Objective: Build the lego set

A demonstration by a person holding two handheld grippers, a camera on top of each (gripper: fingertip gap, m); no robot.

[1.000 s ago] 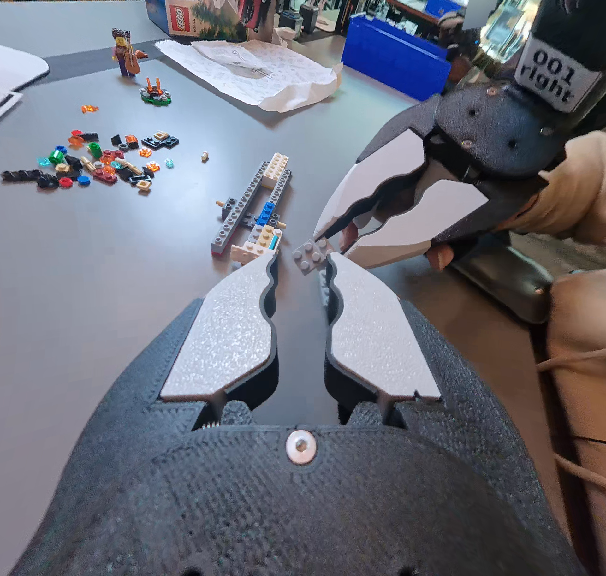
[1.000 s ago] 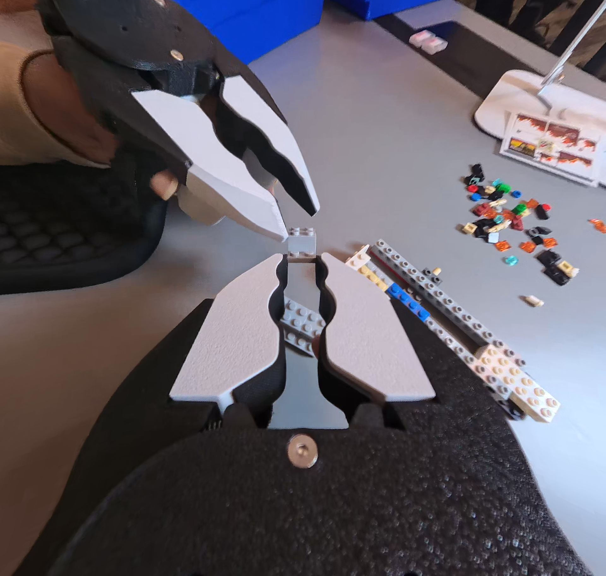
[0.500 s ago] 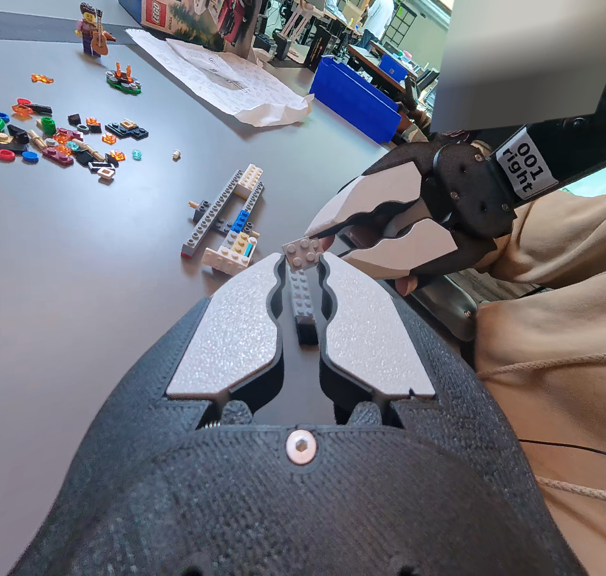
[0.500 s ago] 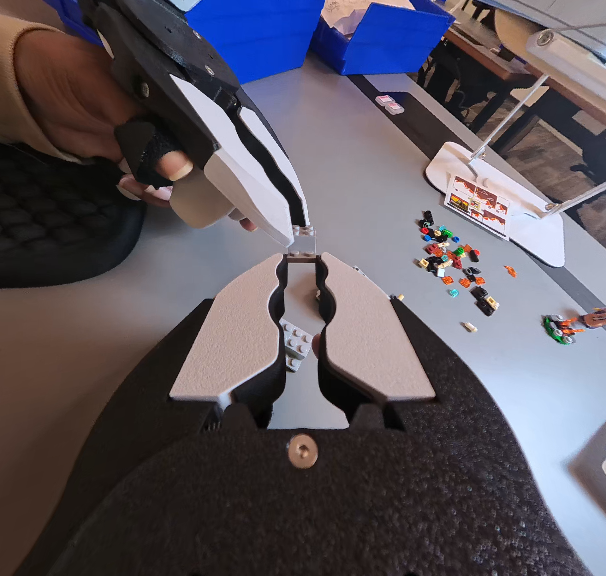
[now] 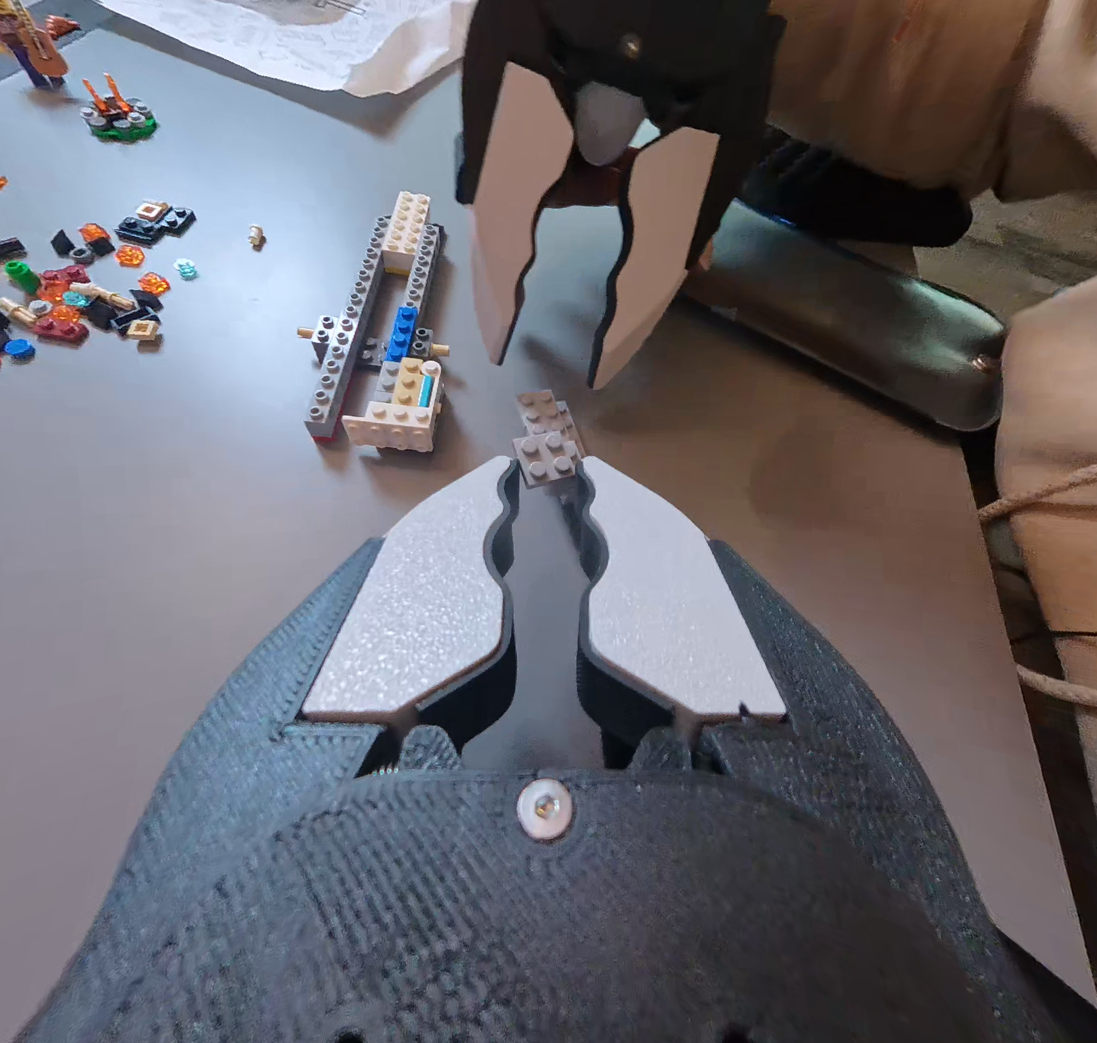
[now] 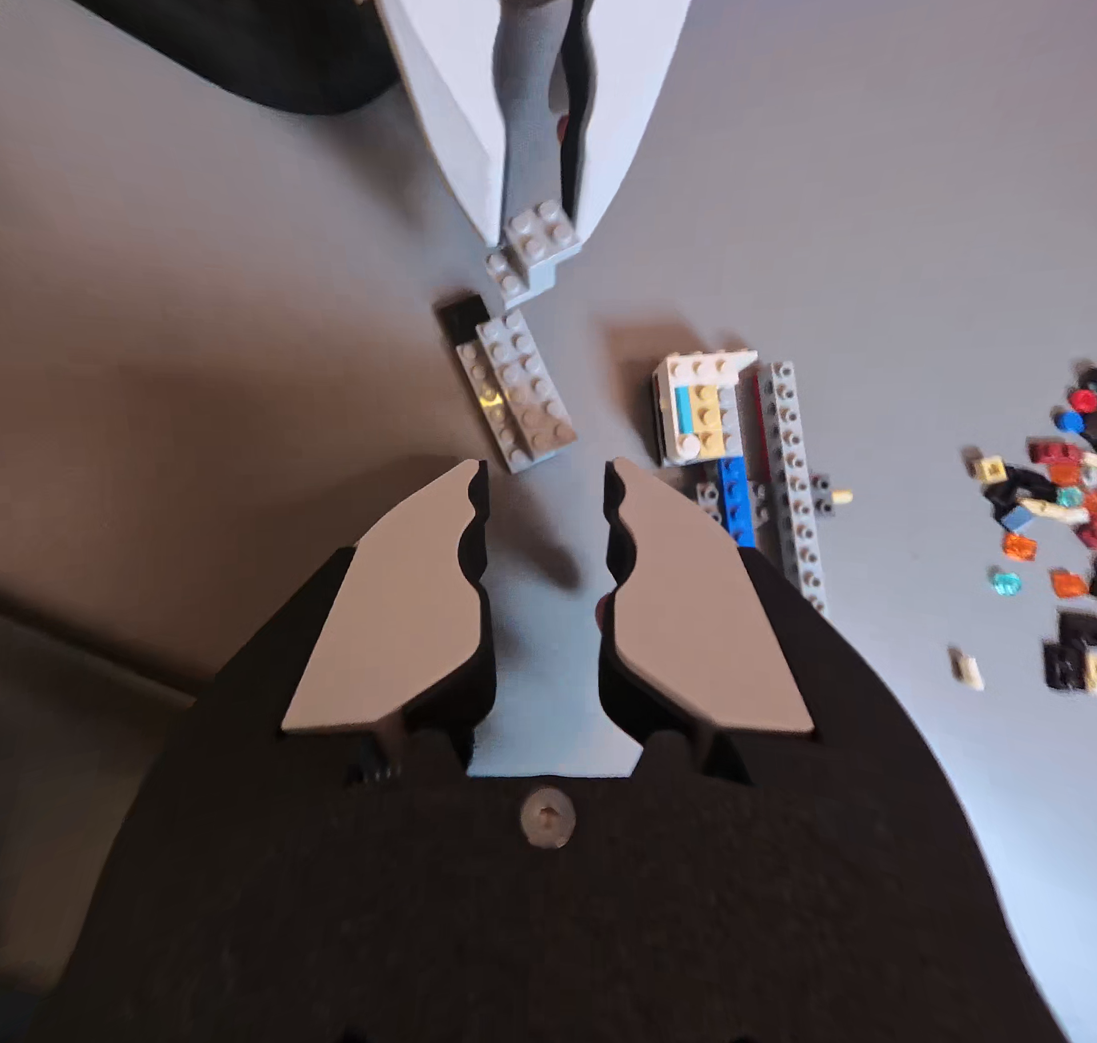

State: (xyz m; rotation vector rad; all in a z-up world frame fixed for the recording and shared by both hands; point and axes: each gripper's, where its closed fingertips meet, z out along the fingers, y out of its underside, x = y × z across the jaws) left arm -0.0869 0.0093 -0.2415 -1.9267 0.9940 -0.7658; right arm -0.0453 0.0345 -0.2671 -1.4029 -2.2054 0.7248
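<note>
My left gripper (image 5: pixel 549 468) is shut on a small grey stepped brick (image 5: pixel 549 455) and holds it just above the table. It also shows at the top of the right wrist view (image 6: pixel 537 231) with the brick (image 6: pixel 534 248) in its tips. My right gripper (image 6: pixel 546 468) is open and empty; in the left wrist view (image 5: pixel 546 370) it hangs above and beyond the brick. A grey plate stack (image 6: pixel 516 391) with a black end lies on the table between the grippers. The part-built frame of grey beams with tan, blue and white bricks (image 5: pixel 380 326) lies to the side (image 6: pixel 742 438).
Several small loose coloured pieces (image 5: pixel 89 296) (image 6: pixel 1056 510) lie scattered past the frame. A minifigure (image 5: pixel 29 46), a small campfire build (image 5: pixel 119 118) and a crumpled white paper bag (image 5: pixel 297 11) sit at the back. A black pad (image 5: pixel 843 308) and a beige sleeve (image 5: pixel 920 64) are at the table's edge. There is about 6 centimeters between the tips of the two grippers.
My right gripper has let go of the small grey brick, opened and drawn back. The left gripper keeps the brick. Both views now tilt down toward the table.
</note>
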